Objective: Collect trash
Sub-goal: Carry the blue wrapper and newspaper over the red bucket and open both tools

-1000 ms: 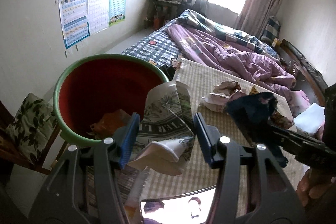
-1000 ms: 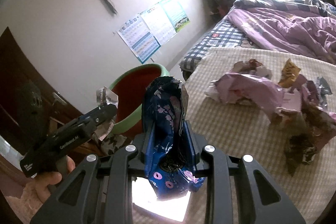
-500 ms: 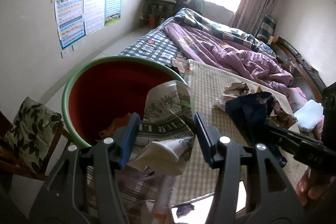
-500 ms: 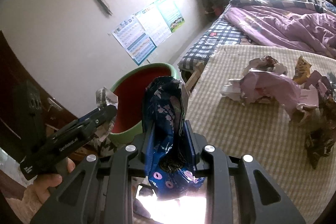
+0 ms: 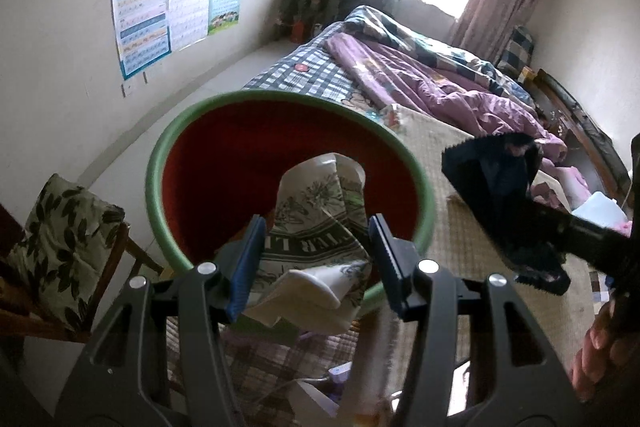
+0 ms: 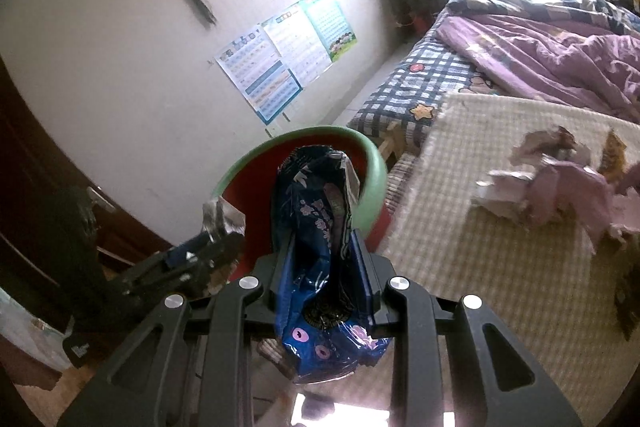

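My left gripper (image 5: 316, 247) is shut on a crumpled white printed wrapper (image 5: 320, 227) and holds it over the near rim of a round bin, green outside and red inside (image 5: 168, 155). My right gripper (image 6: 324, 259) is shut on a dark blue snack wrapper (image 6: 316, 227), which also shows in the left wrist view (image 5: 500, 195), to the right of the bin. The bin (image 6: 372, 179) stands just beyond the blue wrapper. The left gripper (image 6: 212, 247) shows at the left with its wrapper.
A pile of crumpled pink and brown trash (image 6: 560, 187) lies on the checked mat (image 6: 480, 267) on the bed. A purple quilt (image 5: 440, 83) covers the far bed. A chair with a leaf-print cushion (image 5: 60, 247) stands left of the bin.
Both grippers have moved left towards the bin with their wrappers. The bin now fills more of the left wrist view and the trash pile has slid right.
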{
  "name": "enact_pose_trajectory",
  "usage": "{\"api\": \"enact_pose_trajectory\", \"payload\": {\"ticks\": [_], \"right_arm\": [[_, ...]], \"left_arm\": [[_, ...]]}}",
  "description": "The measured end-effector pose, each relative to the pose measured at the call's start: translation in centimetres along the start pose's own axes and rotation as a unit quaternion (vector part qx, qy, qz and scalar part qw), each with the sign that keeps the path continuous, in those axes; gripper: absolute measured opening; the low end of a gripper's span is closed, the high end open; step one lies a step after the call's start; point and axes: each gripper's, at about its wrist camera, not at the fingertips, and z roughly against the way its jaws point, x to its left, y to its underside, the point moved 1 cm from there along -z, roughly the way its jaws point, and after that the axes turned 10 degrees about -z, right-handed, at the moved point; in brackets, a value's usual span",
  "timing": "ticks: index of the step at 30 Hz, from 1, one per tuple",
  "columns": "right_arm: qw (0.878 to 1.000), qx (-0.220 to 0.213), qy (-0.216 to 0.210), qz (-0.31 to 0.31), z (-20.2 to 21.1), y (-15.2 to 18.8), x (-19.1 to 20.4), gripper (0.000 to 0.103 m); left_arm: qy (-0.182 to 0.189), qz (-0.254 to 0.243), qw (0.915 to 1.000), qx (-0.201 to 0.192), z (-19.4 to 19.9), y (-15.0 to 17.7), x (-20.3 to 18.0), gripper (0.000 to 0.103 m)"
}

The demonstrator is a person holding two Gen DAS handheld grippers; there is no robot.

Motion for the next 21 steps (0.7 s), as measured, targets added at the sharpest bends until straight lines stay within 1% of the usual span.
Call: {"api": "enact_pose_trajectory", "payload": {"ticks": [8, 10, 11, 13, 14, 15, 18, 21], "right_arm": [[1.0, 0.017, -0.008, 0.0, -3.8, -1.1, 1.9, 0.028], [1.0, 0.018, -0.01, -0.004, -4.7, -1.4, 2.1, 0.03], [1.0, 0.019, -0.013, -0.007, -5.0, -1.5, 2.2, 0.033], [1.0, 0.021, -0.019, -0.012, -5.6, -1.8, 2.3, 0.047], [0.999, 0.02, -0.02, -0.014, -5.7, -1.8, 2.3, 0.057], [0.999, 0.018, -0.022, -0.015, -5.7, -1.9, 2.3, 0.062], [0.999, 0.012, -0.025, -0.021, -5.5, -2.0, 2.2, 0.065], [0.999, 0.008, -0.022, -0.029, -4.6, -1.7, 1.4, 0.065]], "left_arm": [[-0.006, 0.008, 0.9999, 0.006, -1.1, -0.1, 2.0, 0.051], [-0.01, 0.012, 0.9999, 0.007, -1.4, -0.2, 2.2, 0.052], [-0.012, 0.014, 0.9998, 0.007, -1.5, -0.2, 2.3, 0.052], [-0.013, 0.024, 0.9996, 0.01, -1.8, -0.1, 2.7, 0.054], [-0.012, 0.026, 0.9995, 0.011, -1.9, 0.0, 2.9, 0.059], [-0.013, 0.029, 0.9994, 0.011, -1.9, 0.0, 3.0, 0.065], [-0.015, 0.031, 0.9994, 0.005, -1.7, 0.1, 3.2, 0.069], [-0.022, 0.025, 0.9994, 0.002, -1.8, 0.3, 2.7, 0.072]]}}
